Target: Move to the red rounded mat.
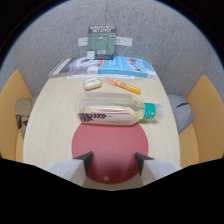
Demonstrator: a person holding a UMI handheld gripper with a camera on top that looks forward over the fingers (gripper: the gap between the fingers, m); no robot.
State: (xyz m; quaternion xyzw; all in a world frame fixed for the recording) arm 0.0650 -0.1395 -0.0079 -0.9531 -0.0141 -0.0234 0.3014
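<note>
- While the gripper (110, 162) hangs low over the table (50, 110), its 2 dark fingers (84, 161) stand spread apart with nothing pinched between them.
- The red rounded mat (110, 147) lies flat on the pale wooden table, directly between and just ahead of the fingers; its near edge runs in between the 2 fingertips.
- A clear plastic bottle (117, 110) lies on its side across the far edge of the mat, its teal cap end pointing to the right and a white label with dark print along its lower side.
- Beyond the bottle, an orange pen (125, 86) lies slanted on the table.
- Just left of the pen sits a small white rounded object (92, 83), apart from the bottle.
- At the far edge of the table lie printed sheets (107, 65), black-and-white to the left and blue to the right.
- A grey felt wall (55, 40) rises behind the table, with a dark green card (102, 40) fixed to it.
- Yellow side panels (14, 95) flank the table to the left and right.
</note>
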